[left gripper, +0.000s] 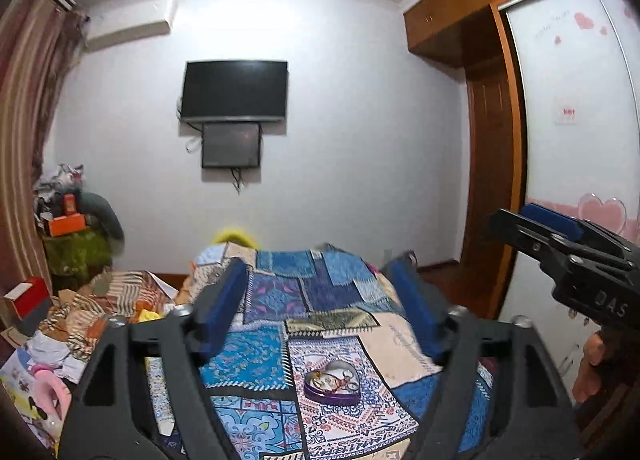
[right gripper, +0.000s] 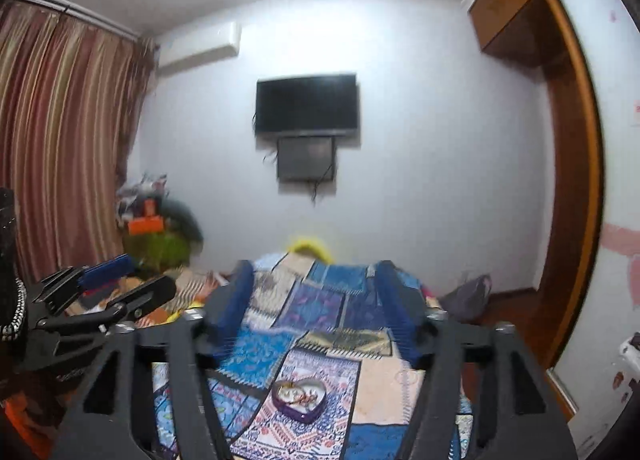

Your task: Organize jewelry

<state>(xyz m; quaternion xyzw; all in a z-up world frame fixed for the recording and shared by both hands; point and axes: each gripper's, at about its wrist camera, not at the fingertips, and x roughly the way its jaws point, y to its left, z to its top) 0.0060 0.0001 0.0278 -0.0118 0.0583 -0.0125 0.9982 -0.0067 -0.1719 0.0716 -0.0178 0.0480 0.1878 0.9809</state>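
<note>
A purple heart-shaped tin (left gripper: 332, 383) with jewelry inside lies on the patchwork bedspread (left gripper: 320, 300). It shows in the right wrist view (right gripper: 299, 399) too, with a reddish piece of jewelry (right gripper: 306, 397) in it. My left gripper (left gripper: 320, 300) is open and empty, held above the bed with the tin below and between its blue pads. My right gripper (right gripper: 316, 300) is open and empty, also above the tin. Each gripper shows in the other's view, the right (left gripper: 560, 236) and the left (right gripper: 112, 280).
A pile of clothes, boxes and papers (left gripper: 80, 320) lies left of the bed. A wall TV (left gripper: 235, 89) hangs ahead. A wardrobe with a sliding door (left gripper: 568, 139) stands at the right. Striped curtains (right gripper: 60, 139) hang at the left.
</note>
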